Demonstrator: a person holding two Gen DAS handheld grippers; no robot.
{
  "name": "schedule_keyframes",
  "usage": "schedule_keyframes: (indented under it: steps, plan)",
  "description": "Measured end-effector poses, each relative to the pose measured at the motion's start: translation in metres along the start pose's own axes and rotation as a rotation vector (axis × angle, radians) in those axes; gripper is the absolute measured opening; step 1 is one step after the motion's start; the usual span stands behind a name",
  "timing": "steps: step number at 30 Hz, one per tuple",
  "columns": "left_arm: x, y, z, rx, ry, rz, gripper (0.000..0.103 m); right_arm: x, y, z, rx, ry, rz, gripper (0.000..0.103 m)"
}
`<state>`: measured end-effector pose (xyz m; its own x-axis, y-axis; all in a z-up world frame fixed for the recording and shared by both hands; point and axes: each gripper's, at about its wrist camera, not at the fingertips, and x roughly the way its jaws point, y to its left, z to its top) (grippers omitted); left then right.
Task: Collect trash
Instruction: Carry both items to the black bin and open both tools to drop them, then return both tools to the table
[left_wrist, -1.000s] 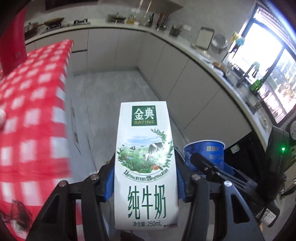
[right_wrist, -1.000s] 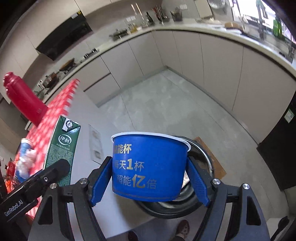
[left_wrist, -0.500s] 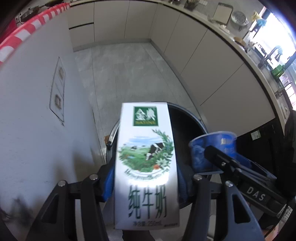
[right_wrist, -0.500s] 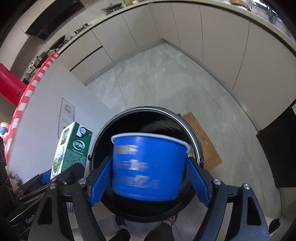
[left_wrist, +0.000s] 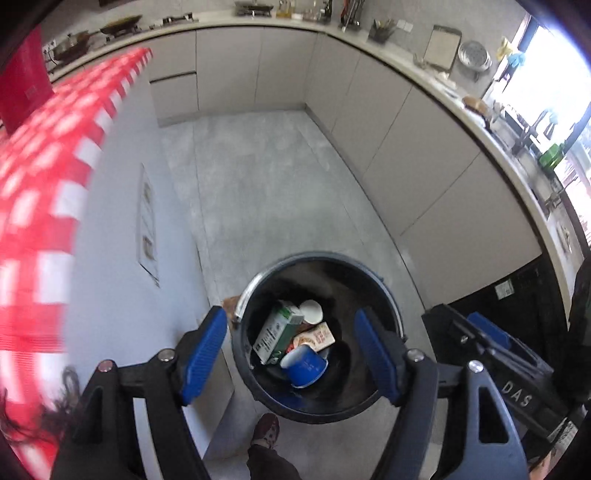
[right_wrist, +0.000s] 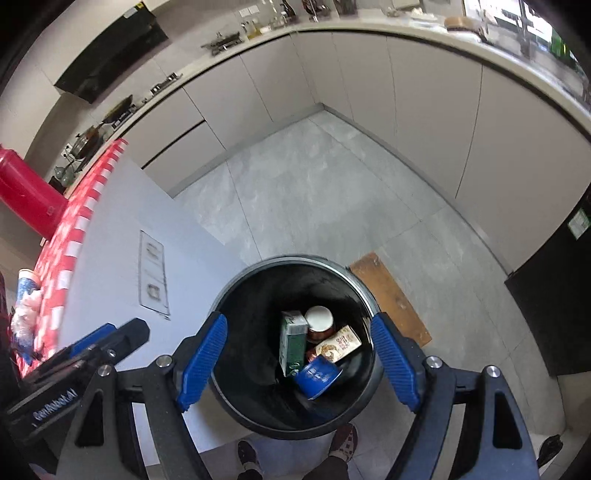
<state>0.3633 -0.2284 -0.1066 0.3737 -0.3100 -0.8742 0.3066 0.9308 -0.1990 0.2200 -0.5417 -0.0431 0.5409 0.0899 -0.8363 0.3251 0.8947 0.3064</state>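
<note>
Drop step looks done: both grippers hang over the black trash bin (right_wrist: 236, 295), jaws spread wide, nothing between them. Left gripper (left_wrist: 291, 354) sits low centre of the left wrist view; right gripper (right_wrist: 295, 360) low centre of the right wrist view, each framing the bin mouth. Trash lies at the bin bottom: green-white milk carton (right_wrist: 293, 343) on its side, blue paper cup (right_wrist: 319, 376) tipped over touching the carton's lower end, a small printed box (right_wrist: 338, 345) just beside the cup, and a white-lidded jar (right_wrist: 319, 321) behind them. Same pile shows in the left wrist view, carton (left_wrist: 277, 332), cup (left_wrist: 304, 365). Next move, my guess: swing back to the table with the red checked cloth (left_wrist: 40, 177) at the left of frame and pick more trash; something blue-white (right_wrist: 27, 291) and crumpled sits on the cloth at the far left edge of the right view, too blurred to name. In the way: the white table side panel (right_wrist: 110, 240) close to the bin, so lift up first before swinging left. Person's shoes (right_wrist: 247, 456) at the bottom edge, a wooden board (right_wrist: 391, 299) on the floor right of the bin, cabinets across the top.
</note>
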Motion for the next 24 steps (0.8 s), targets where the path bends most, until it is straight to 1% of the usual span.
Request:
schedule_keyframes:
  steps: [5, 9, 11, 12, 14, 15, 17, 20, 21, 23, 24]
  plan:
    - [-0.052, 0.006, 0.008, 0.01, -0.07, 0.004, 0.074, -0.028, 0.019, 0.011, -0.016, -0.039, 0.032, 0.082]
    - [-0.075, 0.017, 0.014, -0.003, -0.109, 0.013, 0.074, -0.044, 0.043, 0.016, -0.032, -0.069, 0.073, 0.082]
    - [-0.089, 0.031, 0.016, -0.019, -0.126, 0.013, 0.074, -0.051, 0.06, 0.018, -0.051, -0.081, 0.1, 0.082]
    - [-0.09, 0.031, 0.02, -0.025, -0.131, 0.017, 0.074, -0.055, 0.07, 0.019, -0.064, -0.092, 0.117, 0.082]
    - [-0.098, 0.044, 0.021, -0.029, -0.156, 0.036, 0.074, -0.06, 0.091, 0.02, -0.09, -0.11, 0.14, 0.082]
    - [-0.106, 0.056, 0.02, -0.038, -0.171, 0.05, 0.074, -0.062, 0.103, 0.02, -0.107, -0.117, 0.155, 0.082]
    - [-0.109, 0.071, 0.019, -0.058, -0.185, 0.059, 0.074, -0.063, 0.128, 0.019, -0.142, -0.129, 0.179, 0.082]
    - [-0.116, 0.109, 0.013, -0.093, -0.194, 0.086, 0.074, -0.062, 0.166, 0.015, -0.178, -0.134, 0.208, 0.082]
    - [-0.121, 0.115, 0.013, -0.099, -0.197, 0.091, 0.074, -0.062, 0.181, 0.012, -0.187, -0.137, 0.215, 0.082]
    - [-0.128, 0.14, 0.011, -0.115, -0.206, 0.103, 0.074, -0.061, 0.207, 0.007, -0.202, -0.141, 0.222, 0.082]
    - [-0.132, 0.159, 0.011, -0.128, -0.209, 0.112, 0.074, -0.06, 0.218, 0.003, -0.205, -0.137, 0.227, 0.082]
